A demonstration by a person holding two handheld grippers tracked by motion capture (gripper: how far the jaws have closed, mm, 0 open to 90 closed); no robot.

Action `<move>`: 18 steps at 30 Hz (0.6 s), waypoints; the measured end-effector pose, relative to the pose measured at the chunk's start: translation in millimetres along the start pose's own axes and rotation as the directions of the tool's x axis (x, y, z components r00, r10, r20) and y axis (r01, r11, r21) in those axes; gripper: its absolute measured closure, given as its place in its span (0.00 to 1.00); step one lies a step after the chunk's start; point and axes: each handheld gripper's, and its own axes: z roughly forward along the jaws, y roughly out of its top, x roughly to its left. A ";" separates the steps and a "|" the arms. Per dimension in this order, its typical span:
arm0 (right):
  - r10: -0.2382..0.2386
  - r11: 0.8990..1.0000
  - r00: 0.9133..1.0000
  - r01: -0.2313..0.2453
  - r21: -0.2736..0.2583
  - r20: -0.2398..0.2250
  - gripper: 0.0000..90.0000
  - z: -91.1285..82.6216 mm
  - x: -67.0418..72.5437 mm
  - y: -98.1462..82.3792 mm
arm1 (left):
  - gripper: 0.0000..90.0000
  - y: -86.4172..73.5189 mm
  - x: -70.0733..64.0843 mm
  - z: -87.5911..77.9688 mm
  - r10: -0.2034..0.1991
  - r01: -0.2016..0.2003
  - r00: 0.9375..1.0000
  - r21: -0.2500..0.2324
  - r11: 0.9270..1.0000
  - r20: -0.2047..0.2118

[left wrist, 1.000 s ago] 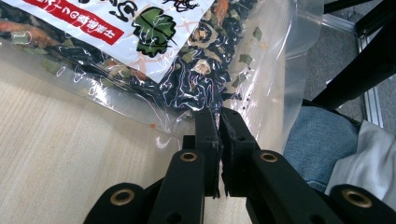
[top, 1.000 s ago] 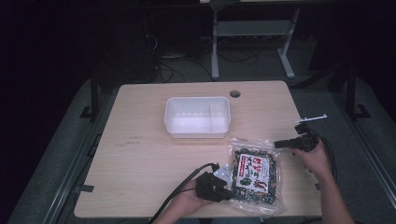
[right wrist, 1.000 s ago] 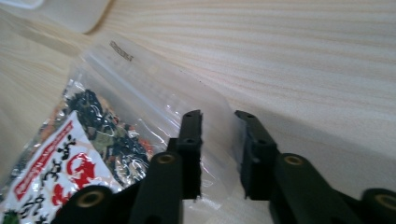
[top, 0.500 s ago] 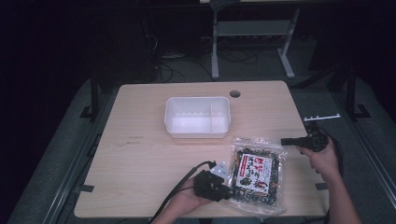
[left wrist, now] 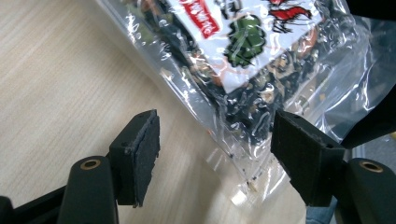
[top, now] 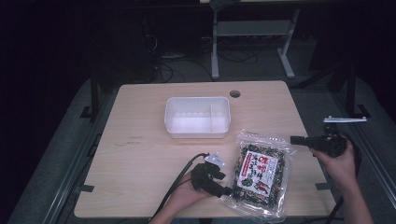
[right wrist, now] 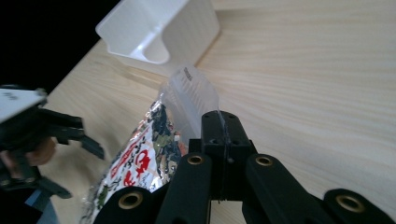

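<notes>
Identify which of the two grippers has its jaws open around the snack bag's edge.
The left gripper: its jaws stand apart astride the bag; the right gripper is shut.

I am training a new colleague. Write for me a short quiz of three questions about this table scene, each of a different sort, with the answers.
1. True or false: the left gripper is open beside the clear plastic bag of dark snack mix.
2. What lies inside the white rectangular plastic container? A) a bag B) nothing visible C) a gripper
3. Fill in: the jaws of the right gripper are ____.

Key: 1 true; 2 B; 3 shut.
</notes>
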 end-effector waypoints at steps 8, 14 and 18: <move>-0.077 0.996 0.996 0.075 -0.053 -0.045 1.00 -9.5 25.5 12.3 | 0.34 2.5 10.9 2.7 -0.055 0.059 0.996 -0.050 0.997 0.076; -0.113 0.991 0.990 0.106 -0.083 -0.079 1.00 -9.8 40.3 17.7 | 0.36 4.6 17.5 1.2 -0.087 0.098 0.989 -0.091 0.991 0.115; -0.132 0.988 0.987 0.124 -0.090 -0.090 1.00 -8.1 47.3 20.4 | 0.44 7.0 19.3 -0.5 -0.088 0.102 0.987 -0.105 0.989 0.131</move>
